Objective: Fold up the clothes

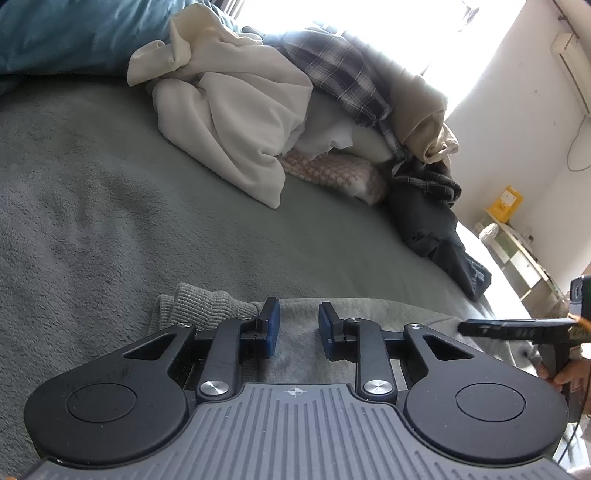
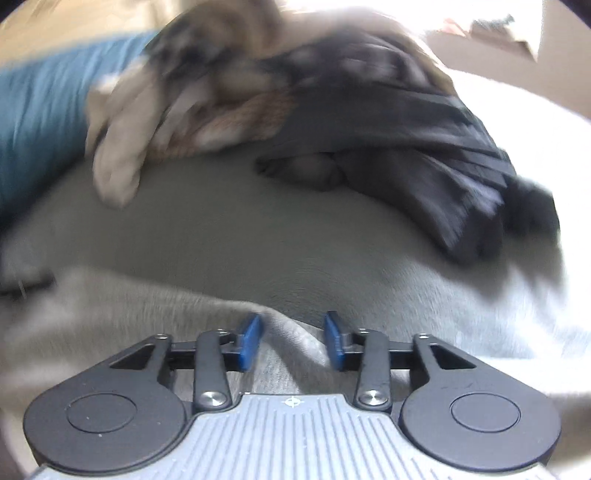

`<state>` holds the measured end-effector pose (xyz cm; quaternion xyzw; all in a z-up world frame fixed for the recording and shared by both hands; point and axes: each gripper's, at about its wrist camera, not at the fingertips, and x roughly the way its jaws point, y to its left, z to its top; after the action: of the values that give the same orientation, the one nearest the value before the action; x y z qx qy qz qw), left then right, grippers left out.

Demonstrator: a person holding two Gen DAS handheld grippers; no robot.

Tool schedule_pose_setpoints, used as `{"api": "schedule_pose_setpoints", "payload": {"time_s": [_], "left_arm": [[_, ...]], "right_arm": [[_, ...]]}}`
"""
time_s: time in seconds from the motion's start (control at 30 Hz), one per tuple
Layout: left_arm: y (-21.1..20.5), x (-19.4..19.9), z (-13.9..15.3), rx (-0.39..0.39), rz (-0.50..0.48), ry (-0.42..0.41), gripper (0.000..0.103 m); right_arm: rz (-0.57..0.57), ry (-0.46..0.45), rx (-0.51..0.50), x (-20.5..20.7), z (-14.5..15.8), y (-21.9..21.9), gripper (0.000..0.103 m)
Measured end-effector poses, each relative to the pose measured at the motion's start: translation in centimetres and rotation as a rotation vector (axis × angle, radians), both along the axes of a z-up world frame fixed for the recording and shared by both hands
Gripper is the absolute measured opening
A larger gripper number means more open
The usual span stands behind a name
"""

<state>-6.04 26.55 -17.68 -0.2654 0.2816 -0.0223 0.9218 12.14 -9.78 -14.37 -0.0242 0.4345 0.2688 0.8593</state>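
Teal pillow (image 1: 55, 33) at bed head; yellow box (image 1: 505, 203) on shelf unit (image 1: 524, 258) by wall

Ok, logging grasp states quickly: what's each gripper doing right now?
Left gripper: open, jaws apart over the grey sweatshirt, gripping nothing.
Right gripper: open, a sweatshirt ridge between its jaws, not clamped.

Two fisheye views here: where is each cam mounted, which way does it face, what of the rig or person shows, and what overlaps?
Left wrist: sits on the left gripper, facing along its open jaws over a grey sweatshirt on the bed toward the clothes pile; the right gripper and fingers show at the right edge.
Right wrist: sits on the right gripper, jaws open over the sweatshirt, facing the pile; blurred.
Shared: sweatshirt, bed, pile, blue bedding.
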Motion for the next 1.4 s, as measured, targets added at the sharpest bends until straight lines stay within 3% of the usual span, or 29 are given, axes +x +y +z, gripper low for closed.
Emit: {"api": "schedule_pose_setpoints", "payload": {"time_s": [0.07, 0.2, 0.27, 0.4, 0.47, 0.57, 0.63, 1.1, 1.23, 1.33, 1.4], "left_arm": [[0.0, 0.0, 0.0, 0.002, 0.001, -0.001, 0.026], [-0.1, 0.0, 0.0, 0.009, 0.003, -0.002, 0.026], [-0.1, 0.0, 0.0, 0.009, 0.002, -0.002, 0.026], [0.0, 0.0, -0.2, 0.002, 0.002, -0.008, 0.026], [-0.1, 0.0, -0.2, 0.007, 0.002, -0.008, 0.026], [-0.2, 0.0, -0.1, 0.015, 0.002, -0.007, 0.026], [-0.2, 0.0, -0.1, 0.019, 0.001, -0.007, 0.026], [0.0, 0.0, -0.4, -0.003, 0.000, -0.016, 0.026], [-0.1, 0.0, -0.3, 0.005, -0.003, -0.010, 0.026], [0.0, 0.1, -0.3, 0.003, -0.007, -0.008, 0.026], [0.0, 0.1, -0.3, -0.002, -0.009, -0.010, 0.026]], "right_arm": [[-0.113, 0.049, 0.087, 1.0, 0.1, -2.0, 0.049], [-0.314, 0.056, 0.177, 0.9, 1.0, -5.9, 0.050], [-0.341, 0.064, 0.251, -0.3, 1.6, -7.3, 0.049], [-0.252, 0.073, 0.272, -3.2, 2.3, -6.1, 0.049], [-0.135, 0.070, 0.236, -5.1, 2.5, -4.0, 0.049], [0.114, 0.000, 0.100, -8.7, 2.5, 0.8, 0.049], [0.262, -0.002, 0.037, -10.6, 1.8, 3.5, 0.047], [0.269, 0.097, -0.314, -10.8, 2.8, 0.2, 0.047], [0.400, -0.026, -0.176, -12.9, 2.6, 6.8, 0.047], [0.477, 0.002, -0.220, -12.9, 0.0, 11.0, 0.046], [0.506, 0.017, -0.277, -13.1, -0.8, 10.6, 0.045]]}}
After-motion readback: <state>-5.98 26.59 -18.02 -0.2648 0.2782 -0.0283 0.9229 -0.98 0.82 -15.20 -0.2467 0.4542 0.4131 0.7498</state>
